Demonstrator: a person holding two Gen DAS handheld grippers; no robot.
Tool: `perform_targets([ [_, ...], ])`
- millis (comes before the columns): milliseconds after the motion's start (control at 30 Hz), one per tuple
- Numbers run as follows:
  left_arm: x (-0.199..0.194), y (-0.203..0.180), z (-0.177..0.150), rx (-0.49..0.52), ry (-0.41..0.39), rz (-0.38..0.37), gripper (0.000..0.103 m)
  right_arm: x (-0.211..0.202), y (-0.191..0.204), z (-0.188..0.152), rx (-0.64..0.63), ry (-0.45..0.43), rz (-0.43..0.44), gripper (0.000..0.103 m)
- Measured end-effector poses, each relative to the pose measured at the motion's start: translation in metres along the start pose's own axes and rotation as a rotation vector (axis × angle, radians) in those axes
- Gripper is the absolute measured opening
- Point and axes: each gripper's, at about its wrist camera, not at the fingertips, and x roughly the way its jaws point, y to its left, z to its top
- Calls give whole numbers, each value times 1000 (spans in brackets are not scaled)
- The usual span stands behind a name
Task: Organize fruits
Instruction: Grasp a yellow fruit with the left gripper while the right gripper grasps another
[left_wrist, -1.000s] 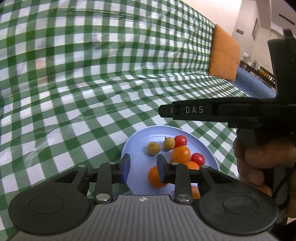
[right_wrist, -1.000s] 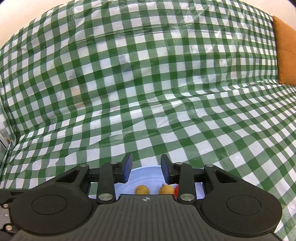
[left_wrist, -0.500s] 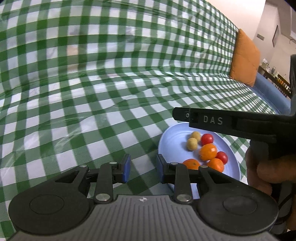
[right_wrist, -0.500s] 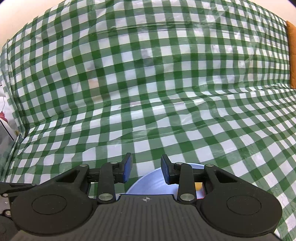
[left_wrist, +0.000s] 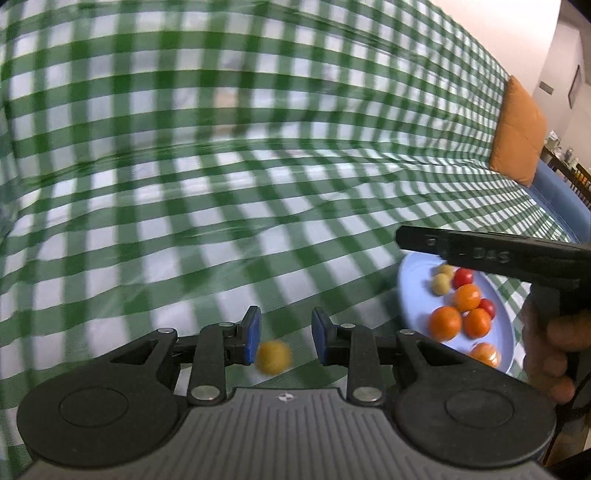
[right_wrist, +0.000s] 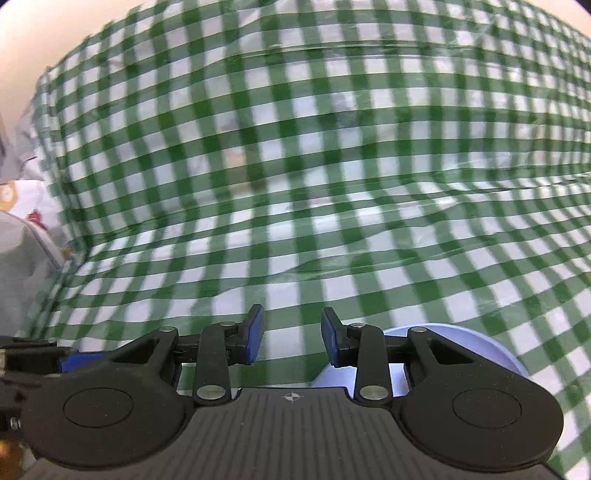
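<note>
Fruits first: one small yellow fruit (left_wrist: 273, 357) lies alone on the green-checked cloth (left_wrist: 221, 206), low in the left wrist view, just left of centre. It sits right between the left gripper (left_wrist: 284, 336) fingers, closer to the left blue pad (left_wrist: 253, 334) than to the right one, slightly nearer the camera than the tips. Being round, it offers no long axis to line up with. The fingers stand partly apart with nothing pinched; whether the left pad touches the fruit, blur hides.

Over at the right edge of that view, the pale blue plate (left_wrist: 413, 291) carries the rest: oranges (left_wrist: 445, 323), red cherry tomatoes (left_wrist: 463, 277) and a couple more yellowish fruits (left_wrist: 440, 284).

The right gripper (right_wrist: 291, 338) hangs above that plate; its fingers are also partly apart and empty, with only cloth between them in its own view and the plate rim (right_wrist: 495, 347) peeking out lower right. So the left hand is clearly the nearer one to the stray fruit.

Writing: faint letters on the right gripper's side bar, seemingly "DAS", too smeared to be sure.
</note>
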Motion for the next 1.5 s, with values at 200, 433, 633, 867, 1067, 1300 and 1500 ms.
perform_targets([
  [200, -18, 23, -12, 94, 38, -23, 35, 12, 23, -6, -24, 82, 142, 35],
  [433, -22, 24, -37, 220, 147, -72, 40, 31, 63, -20, -127, 172, 246, 35],
  [633, -20, 17, -55, 299, 202, -99, 40, 46, 87, -32, -203, 222, 251, 35],
  [867, -13, 7, -65, 381, 231, -124, 29, 62, 92, -43, -238, 256, 190, 35],
  [1067, -16, 12, -49, 312, 147, -90, 29, 60, 96, -47, -292, 242, 173, 27],
  [1300, 3, 25, -31, 128, 107, 93, 29, 49, 81, -38, -243, 210, 118, 27],
  [1500, 19, 21, -27, 95, 146, 149, 30, 57, 75, -45, -251, 259, 93, 27],
])
